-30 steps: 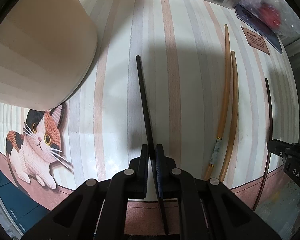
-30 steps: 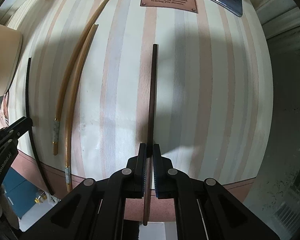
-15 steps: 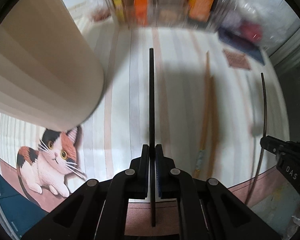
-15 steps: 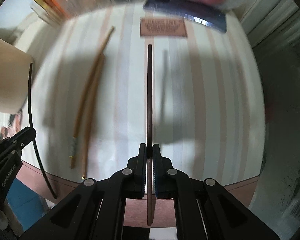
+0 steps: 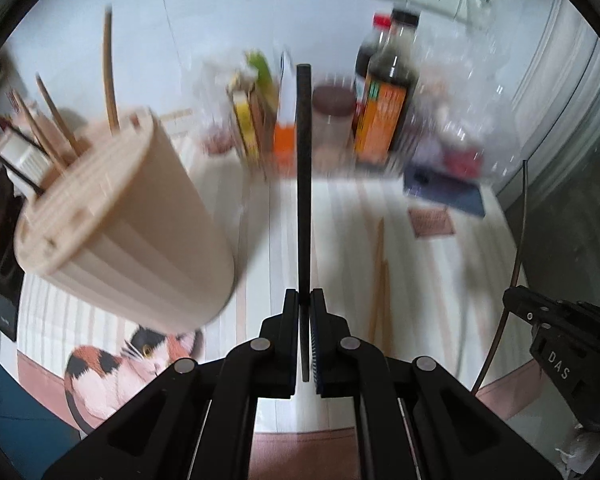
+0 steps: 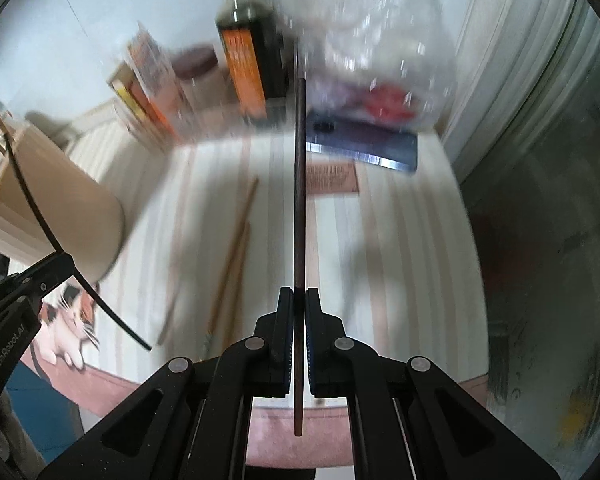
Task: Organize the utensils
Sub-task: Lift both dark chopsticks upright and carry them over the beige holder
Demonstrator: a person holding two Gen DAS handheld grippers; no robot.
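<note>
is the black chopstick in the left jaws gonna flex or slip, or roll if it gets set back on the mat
The black chopstick probably stays stiff: it juts dead straight past the left gripper. It is pinched near one end, so it might pivot or slip if bumped. Its tip looks squared, so on the striped mat it likely rolls little.

A striped mat (image 5: 340, 216) with a cat picture covers the counter; two tan chopsticks (image 5: 380, 272) lie right of the left fingers, a beige holder (image 5: 140, 240) stands to their left.
</note>
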